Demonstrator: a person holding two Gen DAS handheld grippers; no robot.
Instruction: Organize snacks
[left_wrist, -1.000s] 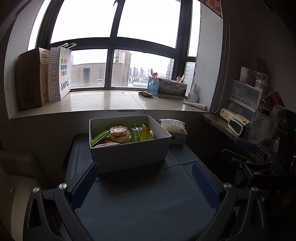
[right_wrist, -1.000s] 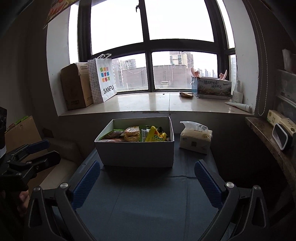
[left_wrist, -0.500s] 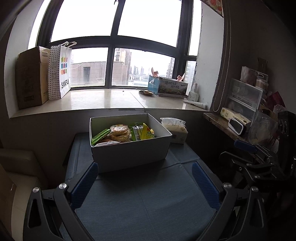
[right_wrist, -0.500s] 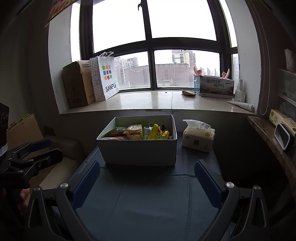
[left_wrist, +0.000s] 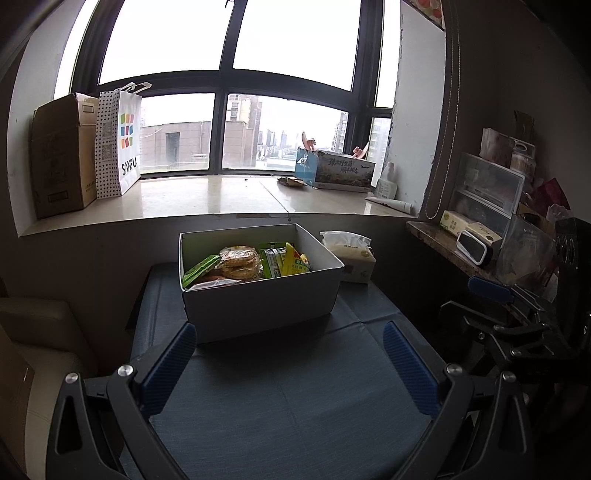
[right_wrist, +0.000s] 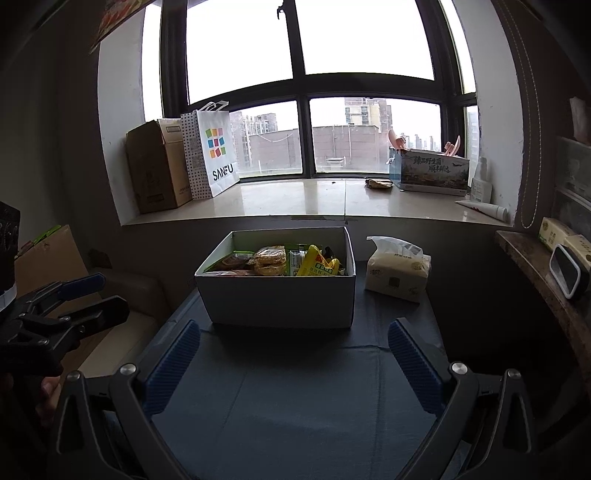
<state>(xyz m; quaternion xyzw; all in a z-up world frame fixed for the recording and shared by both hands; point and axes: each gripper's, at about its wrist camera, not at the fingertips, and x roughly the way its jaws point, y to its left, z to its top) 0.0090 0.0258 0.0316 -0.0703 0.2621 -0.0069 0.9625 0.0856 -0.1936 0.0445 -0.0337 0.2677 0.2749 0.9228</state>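
A white open box stands on the dark blue table, also in the right wrist view. It holds several snack packets: round biscuits, green packets, a yellow packet. My left gripper is open and empty, held back from the box's front wall. My right gripper is open and empty, also short of the box. Each gripper shows at the edge of the other's view: the right one and the left one.
A tissue pack lies right of the box. The windowsill behind carries a cardboard box, a SANFU paper bag and a printed carton. A cluttered shelf is at the right, a beige seat at the left.
Both grippers have moved slightly; the box sits a little lower and nearer in both views. Nothing was taken hold of or let go.
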